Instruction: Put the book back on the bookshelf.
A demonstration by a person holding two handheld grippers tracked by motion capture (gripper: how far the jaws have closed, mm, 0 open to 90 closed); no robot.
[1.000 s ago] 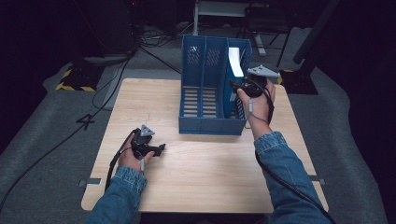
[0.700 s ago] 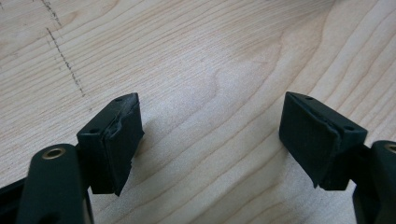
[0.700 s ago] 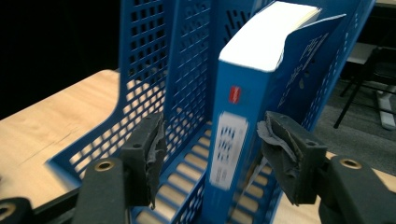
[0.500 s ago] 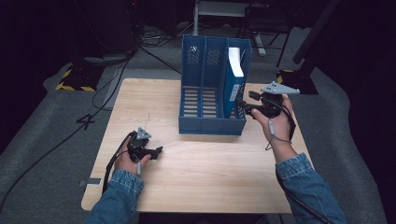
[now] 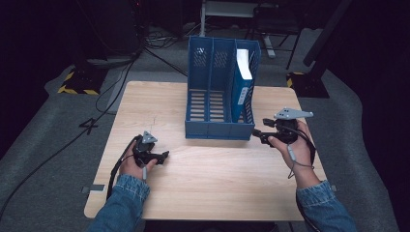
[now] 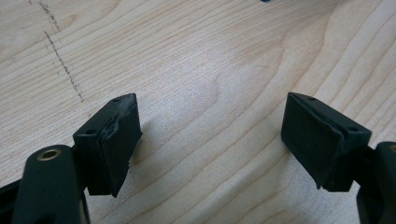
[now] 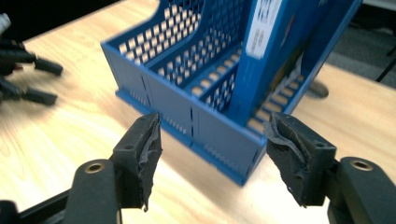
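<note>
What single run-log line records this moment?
left hand-held gripper: open, empty | right hand-held gripper: open, empty | blue book: upright, right compartment of blue plastic file rack

We see blue file rack [image 5: 220,92] frame centre on wooden table [image 5: 203,183] — book [image 5: 241,82] upright, rightmost compartment.

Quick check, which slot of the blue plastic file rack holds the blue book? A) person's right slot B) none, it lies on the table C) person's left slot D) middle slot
A: the blue book stands in the rightmost compartment of the blue plastic file rack; the other two slots are empty.
</note>
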